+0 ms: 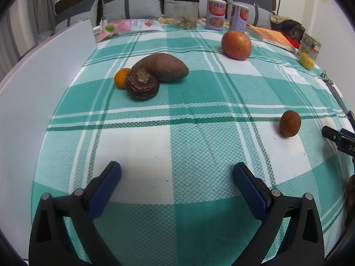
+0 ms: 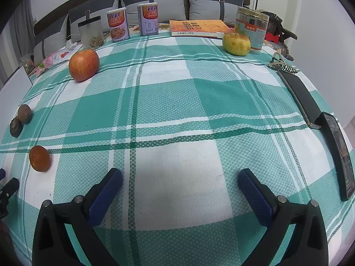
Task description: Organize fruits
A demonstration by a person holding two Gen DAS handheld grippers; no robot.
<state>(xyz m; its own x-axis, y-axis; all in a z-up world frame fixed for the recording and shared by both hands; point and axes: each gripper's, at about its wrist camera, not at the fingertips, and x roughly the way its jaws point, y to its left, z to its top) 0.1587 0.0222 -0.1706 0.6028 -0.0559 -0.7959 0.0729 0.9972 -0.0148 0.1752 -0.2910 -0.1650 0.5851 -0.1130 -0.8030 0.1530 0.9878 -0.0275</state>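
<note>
On a green-and-white checked cloth lie several fruits. In the left wrist view a brown mango (image 1: 163,67), a dark wrinkled fruit (image 1: 142,84) and a small orange (image 1: 121,78) touch in a cluster at the left. A red apple (image 1: 236,45) sits farther back, a small dark orange (image 1: 289,123) at the right, a yellow-green fruit (image 1: 306,60) far right. My left gripper (image 1: 176,173) is open and empty. In the right wrist view the apple (image 2: 83,65), the yellow-green fruit (image 2: 236,44) and the small dark orange (image 2: 39,158) show. My right gripper (image 2: 180,178) is open and empty.
A white board (image 1: 40,84) lines the left edge. Two cans (image 2: 133,22), a clear jar (image 2: 91,33), a book (image 2: 199,28) and a round tin (image 2: 251,31) stand along the back. A phone (image 2: 339,155) and a black case (image 2: 299,95) lie at the right.
</note>
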